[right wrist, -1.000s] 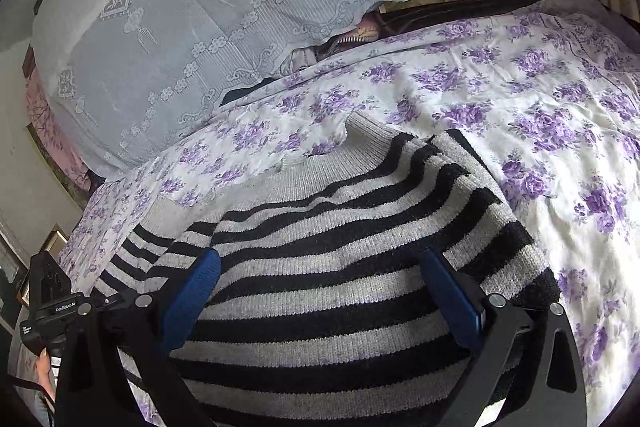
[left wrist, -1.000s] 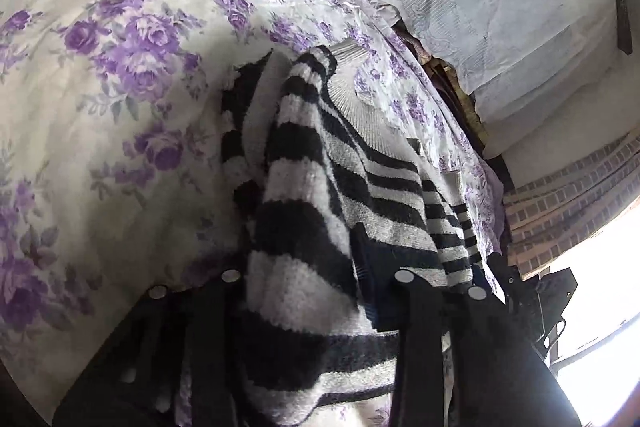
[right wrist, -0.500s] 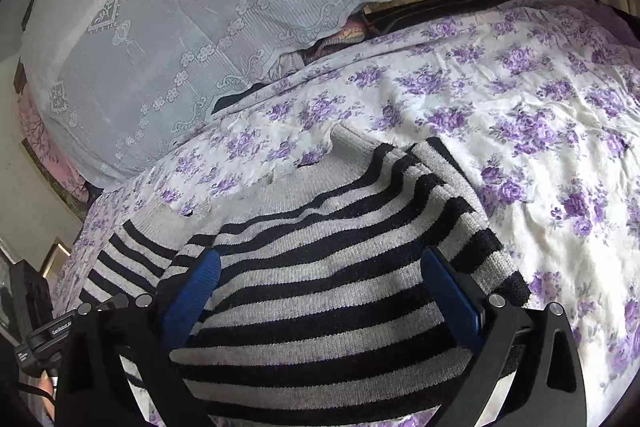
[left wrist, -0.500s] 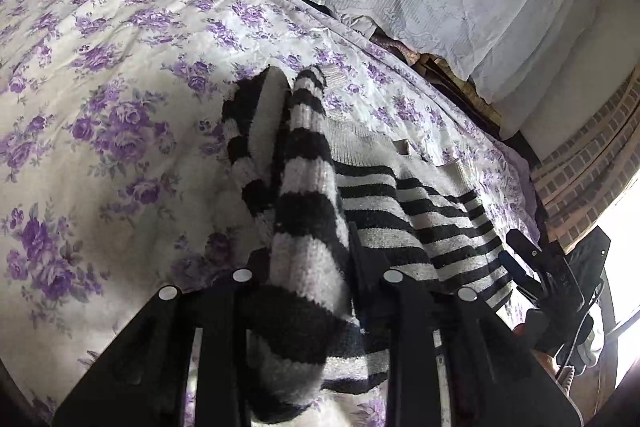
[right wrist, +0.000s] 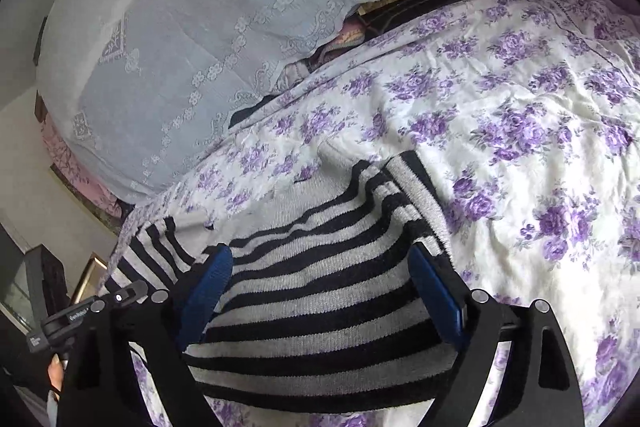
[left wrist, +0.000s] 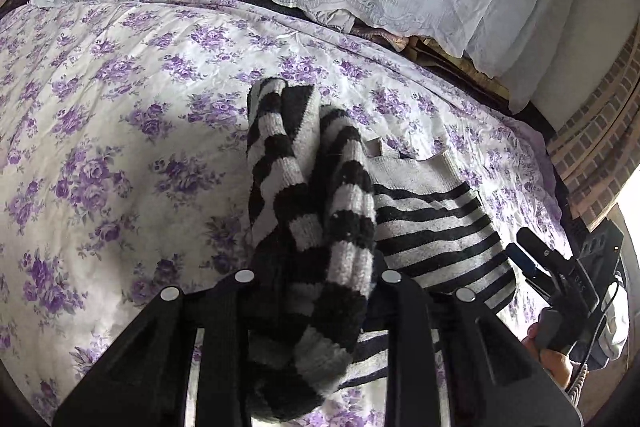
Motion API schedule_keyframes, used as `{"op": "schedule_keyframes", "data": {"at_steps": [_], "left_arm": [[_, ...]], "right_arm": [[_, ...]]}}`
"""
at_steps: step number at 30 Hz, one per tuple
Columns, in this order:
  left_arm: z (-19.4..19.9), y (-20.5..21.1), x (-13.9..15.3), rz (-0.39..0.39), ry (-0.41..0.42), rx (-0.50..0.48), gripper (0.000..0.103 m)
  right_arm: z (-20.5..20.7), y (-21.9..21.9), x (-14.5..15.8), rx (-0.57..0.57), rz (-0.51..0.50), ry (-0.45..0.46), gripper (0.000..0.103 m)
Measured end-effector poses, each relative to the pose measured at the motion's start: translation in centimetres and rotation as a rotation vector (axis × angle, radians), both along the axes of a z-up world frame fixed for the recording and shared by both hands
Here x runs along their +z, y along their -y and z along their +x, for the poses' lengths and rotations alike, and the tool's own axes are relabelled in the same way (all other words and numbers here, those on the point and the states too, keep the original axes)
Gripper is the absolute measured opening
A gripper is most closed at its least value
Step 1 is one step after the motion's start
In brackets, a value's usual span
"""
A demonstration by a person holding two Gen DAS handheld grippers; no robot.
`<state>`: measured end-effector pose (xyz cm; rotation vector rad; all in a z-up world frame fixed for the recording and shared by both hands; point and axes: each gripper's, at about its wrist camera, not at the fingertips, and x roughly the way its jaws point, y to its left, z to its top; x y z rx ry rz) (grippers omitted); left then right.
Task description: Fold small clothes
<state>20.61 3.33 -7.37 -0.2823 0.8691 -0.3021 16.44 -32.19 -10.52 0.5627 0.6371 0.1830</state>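
The left gripper [left wrist: 316,291] is clenched on a bunched sleeve [left wrist: 308,195] of the striped sweater [right wrist: 320,303], the thick black and grey knit filling the narrow gap between its 2 black fingers and hanging out below them. The sleeve rises ahead of the fingers, doubled over on itself above the floral bedsheet [left wrist: 120,147]. The sweater's body lies flat on that sheet, collar toward the lace-covered pillows [right wrist: 200,27]. The right gripper [right wrist: 324,291] stands wide apart, released, its 2 blue pads [right wrist: 436,295] spread over the sweater's striped body with nothing pinched between them; whether the pads touch the knit cannot be told. In the left wrist view the right gripper [left wrist: 532,267] shows at the sweater's far edge
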Motion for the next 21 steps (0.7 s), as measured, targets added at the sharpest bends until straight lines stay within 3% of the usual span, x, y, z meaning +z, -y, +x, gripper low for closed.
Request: {"op": "schedule_keyframes", "data": {"at_steps": [5,9,15,21], "left_arm": [[0.2,2.0,0.5,0.05,0.001,0.003,0.024],[0.2,3.0,1.4,0.065,0.012,0.002,0.024],[-0.6,4.9,3.0,0.087,0.055,-0.02,0.024],[-1.8,7.1,2.4,0.141,0.078,-0.056,0.024]], "right_arm": [[0.1,2.1,-0.6,-0.051,0.085,-0.031,0.09],[0.4,2.1,-1.0,-0.013,0.17,-0.022,0.09],[0.6,0.6,-0.5,0.145,0.311,0.023,0.09],[2.7,-2.1,-2.5,0.353,0.617,-0.068,0.092]]}}
